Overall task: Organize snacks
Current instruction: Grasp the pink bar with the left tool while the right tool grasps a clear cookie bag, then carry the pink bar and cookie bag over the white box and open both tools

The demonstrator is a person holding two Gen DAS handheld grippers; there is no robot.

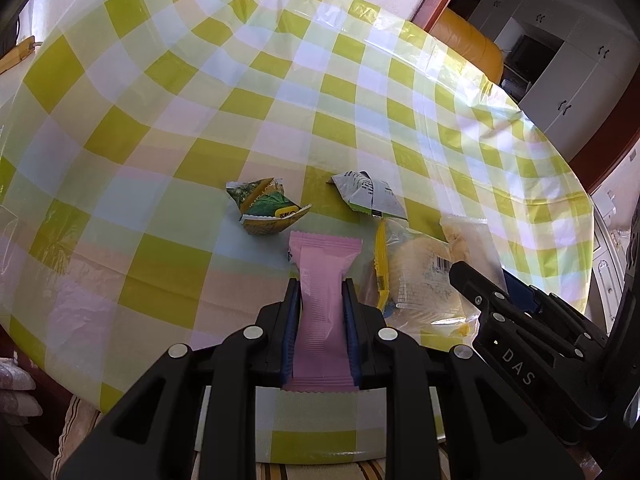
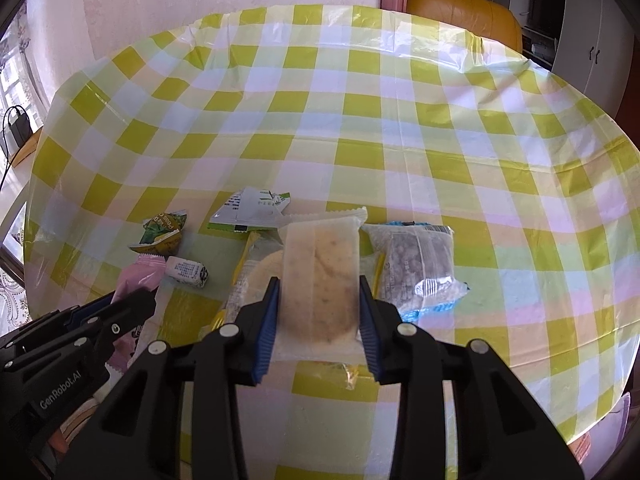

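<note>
- Table: round, covered by a plastic cloth in yellow-green and white checks; all snacks lie in a loose cluster at the near edge.
- Left gripper: black frame, blue pads. Jaws nearly closed, pads pressing both long sides of the pink packet. The packet runs lengthwise between the fingers, its far crimped end sticking out past the tips.
- Right gripper: same build. Jaws narrowed onto the frosted clear pouch with a round pale biscuit inside; both blue pads lie against its sides and it is held. No earlier frame to compare.
- Yellow-trimmed clear bag holding a round pale cake: flat on the cloth just right of the pink packet in the left wrist view; in the right wrist view it lies partly under the held pouch.
- Blue-edged clear bag with dark contents: on the cloth just right of the held pouch, near it; contact cannot be judged.
- White and green crumpled wrapper: on the cloth beyond the cake bag, printed side partly up.
- Green and yellow crumpled wrapper: on the cloth left of the white one, apart from it, just beyond the pink packet's far end.
- Small white printed candy: lying on its side between the pink packet and the cake bag, seen only in the right wrist view.
</note>
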